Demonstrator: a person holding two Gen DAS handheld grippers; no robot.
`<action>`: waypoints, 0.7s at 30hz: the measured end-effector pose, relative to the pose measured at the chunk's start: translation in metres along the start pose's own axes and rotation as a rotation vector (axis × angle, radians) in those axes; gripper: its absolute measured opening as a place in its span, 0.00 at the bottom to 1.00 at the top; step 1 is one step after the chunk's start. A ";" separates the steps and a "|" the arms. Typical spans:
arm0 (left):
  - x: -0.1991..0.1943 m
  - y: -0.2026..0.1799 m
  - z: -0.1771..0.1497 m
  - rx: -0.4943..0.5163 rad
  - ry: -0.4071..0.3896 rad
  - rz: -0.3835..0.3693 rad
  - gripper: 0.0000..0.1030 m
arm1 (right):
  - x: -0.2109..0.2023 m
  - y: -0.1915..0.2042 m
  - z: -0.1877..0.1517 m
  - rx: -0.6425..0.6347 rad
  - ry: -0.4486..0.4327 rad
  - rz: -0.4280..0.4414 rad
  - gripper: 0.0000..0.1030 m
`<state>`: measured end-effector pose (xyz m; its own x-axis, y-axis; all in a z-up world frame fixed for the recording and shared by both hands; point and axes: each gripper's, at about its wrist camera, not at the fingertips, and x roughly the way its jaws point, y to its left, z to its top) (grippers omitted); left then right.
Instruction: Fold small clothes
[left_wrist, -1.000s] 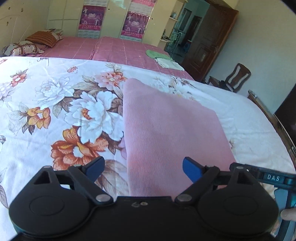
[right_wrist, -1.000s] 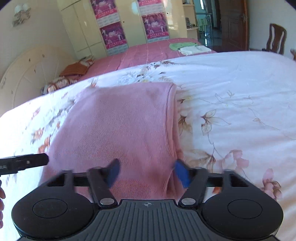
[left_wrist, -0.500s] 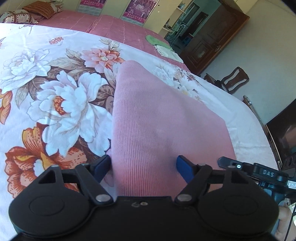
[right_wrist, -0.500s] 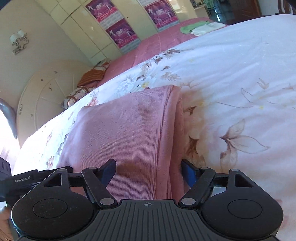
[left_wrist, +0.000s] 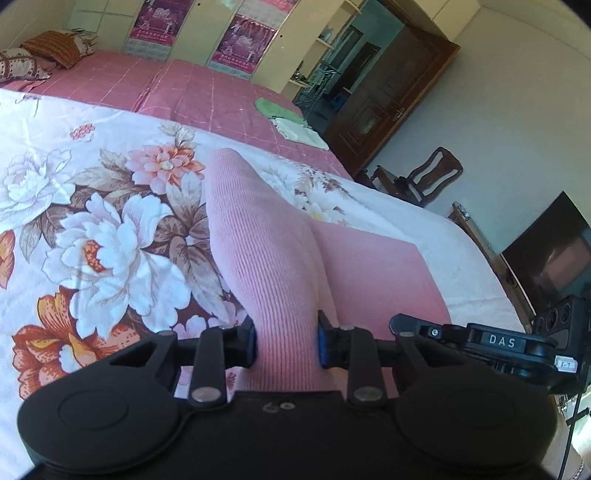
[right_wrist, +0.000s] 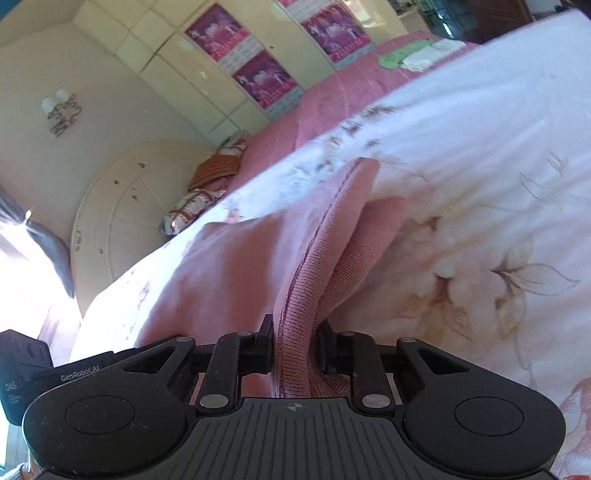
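— Where's the garment?
— The pink ribbed knit garment (left_wrist: 280, 258) lies on the floral bed sheet (left_wrist: 92, 229); my left claw (left_wrist: 284, 341) and right claw (right_wrist: 297, 349) are closing, each pinching its near edge.

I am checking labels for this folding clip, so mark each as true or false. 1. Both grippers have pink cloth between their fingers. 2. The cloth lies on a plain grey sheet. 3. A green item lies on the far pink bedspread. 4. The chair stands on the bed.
1. True: the left gripper and the right gripper are closing on bunched folds of the pink garment.
2. False: it lies on a white floral sheet.
3. True: a green cloth lies there beside a white one.
4. False: the wooden chair stands on the floor by the wall.
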<state>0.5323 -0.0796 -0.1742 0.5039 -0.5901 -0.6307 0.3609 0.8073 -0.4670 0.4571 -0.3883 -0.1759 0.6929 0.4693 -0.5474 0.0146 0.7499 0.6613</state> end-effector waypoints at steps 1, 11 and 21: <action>-0.006 -0.001 0.001 0.011 -0.008 0.003 0.27 | -0.001 0.008 0.000 -0.001 -0.002 0.016 0.21; -0.121 0.064 0.019 0.018 -0.117 0.076 0.26 | 0.038 0.135 -0.027 -0.084 0.016 0.145 0.20; -0.214 0.197 0.020 0.007 -0.146 0.167 0.26 | 0.155 0.258 -0.095 -0.112 0.064 0.178 0.20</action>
<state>0.5114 0.2055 -0.1183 0.6653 -0.4412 -0.6022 0.2679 0.8940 -0.3590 0.4996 -0.0780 -0.1391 0.6302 0.6247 -0.4611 -0.1867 0.6984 0.6909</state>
